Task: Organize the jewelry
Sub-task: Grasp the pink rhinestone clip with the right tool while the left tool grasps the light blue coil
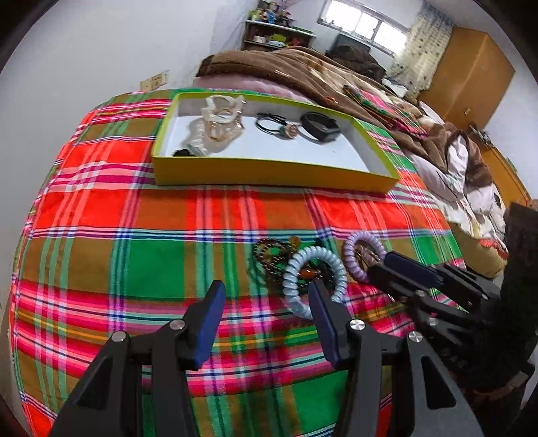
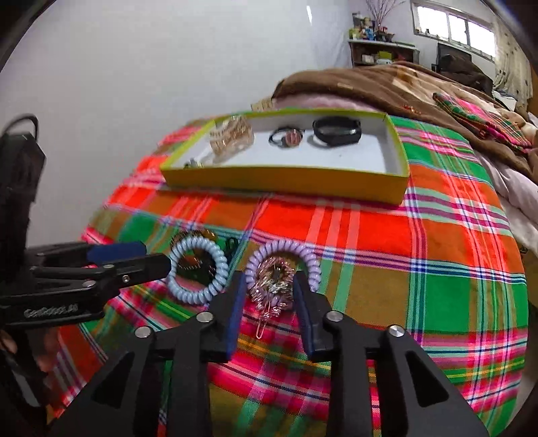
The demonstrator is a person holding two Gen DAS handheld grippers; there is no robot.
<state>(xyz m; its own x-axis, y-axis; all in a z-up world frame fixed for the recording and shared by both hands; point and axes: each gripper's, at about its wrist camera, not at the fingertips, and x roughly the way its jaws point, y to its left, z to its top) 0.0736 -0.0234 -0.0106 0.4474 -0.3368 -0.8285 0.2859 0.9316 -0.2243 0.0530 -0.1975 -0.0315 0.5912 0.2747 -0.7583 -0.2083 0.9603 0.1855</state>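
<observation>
Where plaid cloth (image 2: 386, 242) spreads, two coil bracelets (image 2: 196, 269), one yellow tray (image 2: 282, 183)

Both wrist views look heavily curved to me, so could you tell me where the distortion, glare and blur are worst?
Left wrist view: the plaid cloth bulges like a dome, the window is blown out, dark corners. Right wrist view: same bulge, the yellow box edge bows, the window glares, the pink chain looks slightly soft.

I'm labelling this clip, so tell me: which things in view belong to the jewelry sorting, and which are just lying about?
Job:
yellow tray
blue coil bracelet
purple coil bracelet
rose-gold chain
beaded bracelets
black band

Lying about:
brown blanket
shelf
wardrobe
</observation>
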